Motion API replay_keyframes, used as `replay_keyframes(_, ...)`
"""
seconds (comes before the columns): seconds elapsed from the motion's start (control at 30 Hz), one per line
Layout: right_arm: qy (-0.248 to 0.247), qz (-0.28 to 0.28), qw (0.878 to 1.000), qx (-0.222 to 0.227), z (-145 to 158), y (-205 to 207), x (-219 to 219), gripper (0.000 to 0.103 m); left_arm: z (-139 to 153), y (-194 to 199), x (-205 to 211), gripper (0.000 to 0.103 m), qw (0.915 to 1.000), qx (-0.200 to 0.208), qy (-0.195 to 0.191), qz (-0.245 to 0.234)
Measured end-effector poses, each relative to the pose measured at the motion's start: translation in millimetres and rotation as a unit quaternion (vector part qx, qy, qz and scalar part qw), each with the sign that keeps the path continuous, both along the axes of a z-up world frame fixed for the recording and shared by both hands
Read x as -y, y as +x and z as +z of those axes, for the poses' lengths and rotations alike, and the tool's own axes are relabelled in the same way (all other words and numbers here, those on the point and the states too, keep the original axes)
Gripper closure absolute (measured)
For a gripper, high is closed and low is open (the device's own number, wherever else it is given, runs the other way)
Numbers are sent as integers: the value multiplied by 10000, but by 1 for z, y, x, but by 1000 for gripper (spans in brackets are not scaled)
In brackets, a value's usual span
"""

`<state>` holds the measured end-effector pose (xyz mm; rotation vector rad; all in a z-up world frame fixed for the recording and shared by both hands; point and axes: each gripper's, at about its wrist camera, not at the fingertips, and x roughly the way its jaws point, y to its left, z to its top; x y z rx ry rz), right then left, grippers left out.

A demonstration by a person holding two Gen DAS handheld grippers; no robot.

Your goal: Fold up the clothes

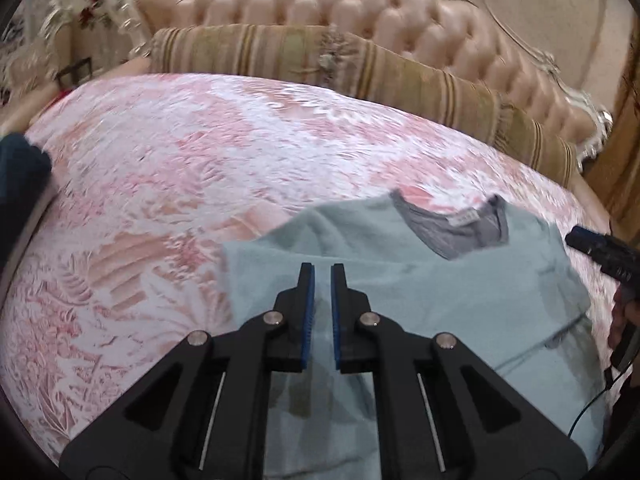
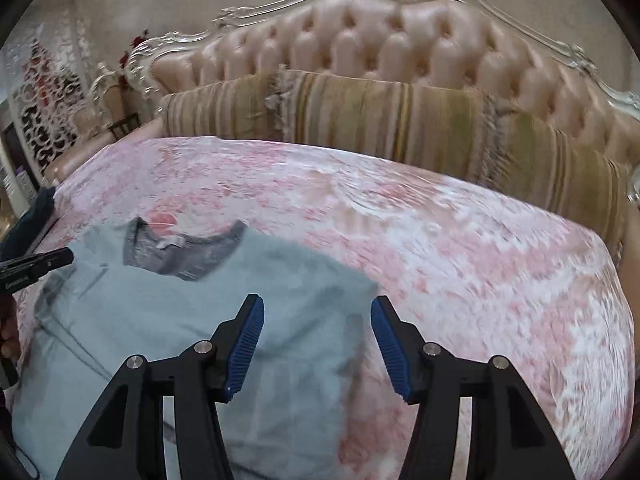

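A light blue T-shirt with a grey collar lies flat on the pink floral bedspread, collar toward the headboard. My left gripper hovers over the shirt's left part, jaws almost closed with a narrow gap and nothing between them. My right gripper is open over the shirt's right edge, empty. The right gripper also shows at the right edge of the left wrist view, and the left gripper at the left edge of the right wrist view.
Striped bolster pillows lie along a tufted pink headboard at the back. A dark blue garment sits at the bed's left edge. A thin cable hangs near the right gripper.
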<state>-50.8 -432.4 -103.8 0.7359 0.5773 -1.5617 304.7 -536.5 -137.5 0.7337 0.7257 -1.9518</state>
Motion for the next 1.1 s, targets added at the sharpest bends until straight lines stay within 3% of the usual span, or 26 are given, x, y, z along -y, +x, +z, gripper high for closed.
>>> replay_keyframes(0.13, 436, -317, 9972, -515, -17, -3, 25, 57, -2, 16, 6, 94, 9994, 117, -91, 308)
replay_keyframes(0.33, 618, -481, 9934, -834, -28, -9, 26, 58, -9, 26, 13, 94, 9988, 132, -23, 479)
replay_keyframes(0.53, 321, -565, 9957, -666, -15, -13, 20, 58, -3, 24, 13, 93, 9986, 147, -226, 466)
replay_keyframes(0.67, 485, -705, 9937, -728, -20, -23, 22, 56, -16, 21, 22, 73, 9976, 473, -27, 496)
replay_keyframes(0.8, 661, -708, 9927, -716, -33, -29, 23, 56, -18, 20, 21, 67, 9966, 657, -136, 482)
replay_keyframes(1.0, 614, -742, 9934, -622, -30, -35, 17, 48, -17, 38, 22, 63, 9972, 220, 7, 710)
replay_keyframes(1.1, 398, -811, 9948, -464, -22, -38, 14, 48, -10, 53, 22, 63, 9964, -210, -20, 819)
